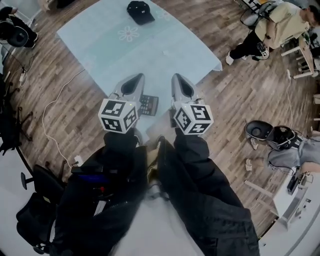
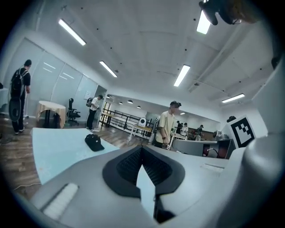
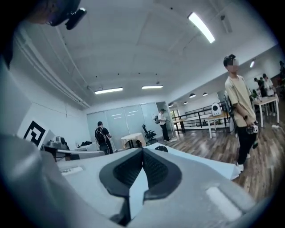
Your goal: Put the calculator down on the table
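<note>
A dark calculator (image 1: 148, 105) lies flat on the pale blue table (image 1: 95, 45), near its front edge, between my two grippers in the head view and well below them. Nothing holds it. My left gripper (image 1: 137, 78) is raised above the table's near edge; in the left gripper view its jaws (image 2: 142, 149) meet at the tips with nothing between them. My right gripper (image 1: 176, 77) hangs beside it at the same height, and its jaws (image 3: 143, 151) are likewise closed and empty. Both point roughly level across the table.
A black cap (image 1: 140, 11) sits at the table's far end. A person in a beige top (image 1: 280, 22) stands on the wooden floor at the right. A white cable (image 1: 55, 107) and black office chairs (image 1: 35, 200) are on the left.
</note>
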### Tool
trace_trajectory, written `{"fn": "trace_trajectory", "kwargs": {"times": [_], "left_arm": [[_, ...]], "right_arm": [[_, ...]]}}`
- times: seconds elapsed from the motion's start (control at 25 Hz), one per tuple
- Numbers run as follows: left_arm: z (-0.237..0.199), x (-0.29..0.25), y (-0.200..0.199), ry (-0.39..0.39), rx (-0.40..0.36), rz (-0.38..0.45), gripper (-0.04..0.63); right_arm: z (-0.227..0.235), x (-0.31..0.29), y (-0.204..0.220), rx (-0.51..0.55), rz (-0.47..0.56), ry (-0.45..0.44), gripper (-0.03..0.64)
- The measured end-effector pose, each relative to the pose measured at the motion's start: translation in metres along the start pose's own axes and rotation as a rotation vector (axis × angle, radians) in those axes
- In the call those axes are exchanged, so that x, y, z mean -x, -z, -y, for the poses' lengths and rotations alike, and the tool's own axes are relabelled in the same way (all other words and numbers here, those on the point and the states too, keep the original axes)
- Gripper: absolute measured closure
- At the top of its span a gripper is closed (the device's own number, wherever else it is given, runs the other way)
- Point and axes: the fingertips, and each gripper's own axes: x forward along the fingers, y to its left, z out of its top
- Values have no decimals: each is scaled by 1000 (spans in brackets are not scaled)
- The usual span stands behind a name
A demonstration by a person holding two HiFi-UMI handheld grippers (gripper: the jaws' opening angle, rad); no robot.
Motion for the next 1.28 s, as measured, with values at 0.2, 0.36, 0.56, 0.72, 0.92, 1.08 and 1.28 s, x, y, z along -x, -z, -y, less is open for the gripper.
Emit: {"fn": "trace_trajectory", "kwargs": {"times": [0.2, 0.36, 0.56, 0.72, 0.92, 1.08, 1.28], "left_arm": [[30, -3, -55, 60, -52, 102, 598], [45, -10, -84, 77, -119, 154, 598], [45, 12, -108, 76, -163, 206, 598], [47, 21, -123, 75, -187, 238, 598], [49, 26, -130, 61, -207, 260, 600], [50, 31, -134, 49, -220, 272, 598], [48, 34, -133, 47, -220, 273, 598]], "right_arm": [[-9, 8, -51, 89, 47, 6, 618], [-14, 9, -81, 143, 93, 1, 618], [-49, 15, -109, 221, 160, -11, 618], [-66, 15, -122, 256, 191, -25, 621], [-73, 17, -133, 282, 230, -31, 623], [-78, 22, -140, 302, 259, -31, 623], [-83, 23, -141, 317, 266, -27, 623]]}}
